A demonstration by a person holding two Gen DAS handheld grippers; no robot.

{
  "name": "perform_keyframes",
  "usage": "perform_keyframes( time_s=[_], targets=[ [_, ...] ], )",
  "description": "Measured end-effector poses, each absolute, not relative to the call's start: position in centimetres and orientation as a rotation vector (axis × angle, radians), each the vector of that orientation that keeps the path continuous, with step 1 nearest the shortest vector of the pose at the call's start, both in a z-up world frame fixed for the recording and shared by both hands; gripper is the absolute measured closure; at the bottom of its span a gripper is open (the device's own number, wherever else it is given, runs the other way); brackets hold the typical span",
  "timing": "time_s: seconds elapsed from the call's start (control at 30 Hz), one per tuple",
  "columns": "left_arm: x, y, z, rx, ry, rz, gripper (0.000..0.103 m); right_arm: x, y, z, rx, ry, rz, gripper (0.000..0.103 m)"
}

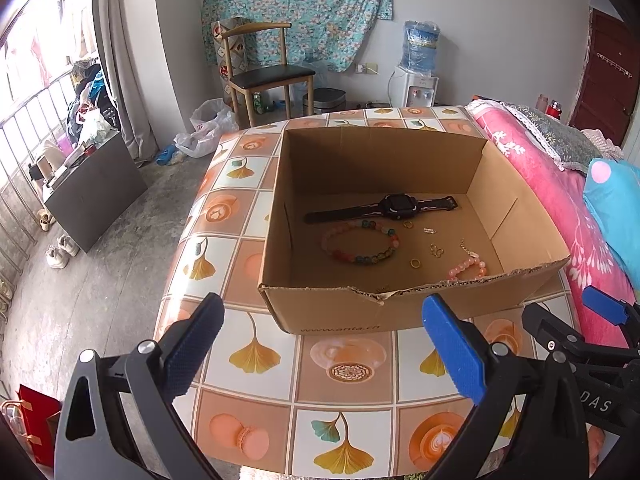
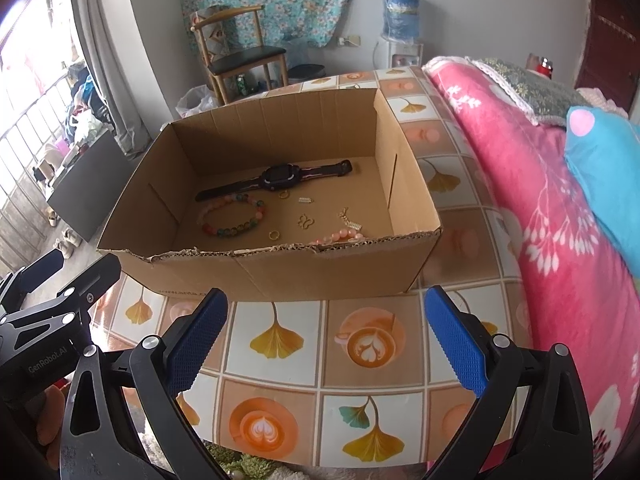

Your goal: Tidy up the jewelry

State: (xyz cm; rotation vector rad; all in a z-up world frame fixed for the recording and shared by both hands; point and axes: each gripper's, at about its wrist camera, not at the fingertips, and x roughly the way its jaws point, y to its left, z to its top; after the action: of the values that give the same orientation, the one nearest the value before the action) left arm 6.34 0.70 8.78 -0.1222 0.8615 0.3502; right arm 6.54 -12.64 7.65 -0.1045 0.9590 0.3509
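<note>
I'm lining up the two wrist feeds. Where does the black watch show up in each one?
Left wrist: the black watch lies flat on the floor of the cardboard box, near the far wall, right of the picture's centre.
Right wrist: the black watch lies on the same box floor, left of centre.
Shared landmark: the multicoloured bead bracelet, just nearer the camera than the watch.

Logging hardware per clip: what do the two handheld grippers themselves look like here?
Both match: the left gripper and right gripper have black angular frames with triangular cutouts and silver pivot bolts, and their fingers carry blue pads with a fine grid texture. White "GenRobot.AI" lettering marks the left one's body. No cables or sleeves are visible.
</note>
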Motion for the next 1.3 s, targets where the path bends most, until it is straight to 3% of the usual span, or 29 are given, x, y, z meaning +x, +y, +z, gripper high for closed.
perform_keyframes(
  time_s=[1.3],
  targets=[
    [6.3, 1.06, 8.93, -0.132, 0.855, 0.357, 0.005, 6.49, -12.29, 7.87, -0.115, 0.959, 0.357, 0.008]
  ],
)
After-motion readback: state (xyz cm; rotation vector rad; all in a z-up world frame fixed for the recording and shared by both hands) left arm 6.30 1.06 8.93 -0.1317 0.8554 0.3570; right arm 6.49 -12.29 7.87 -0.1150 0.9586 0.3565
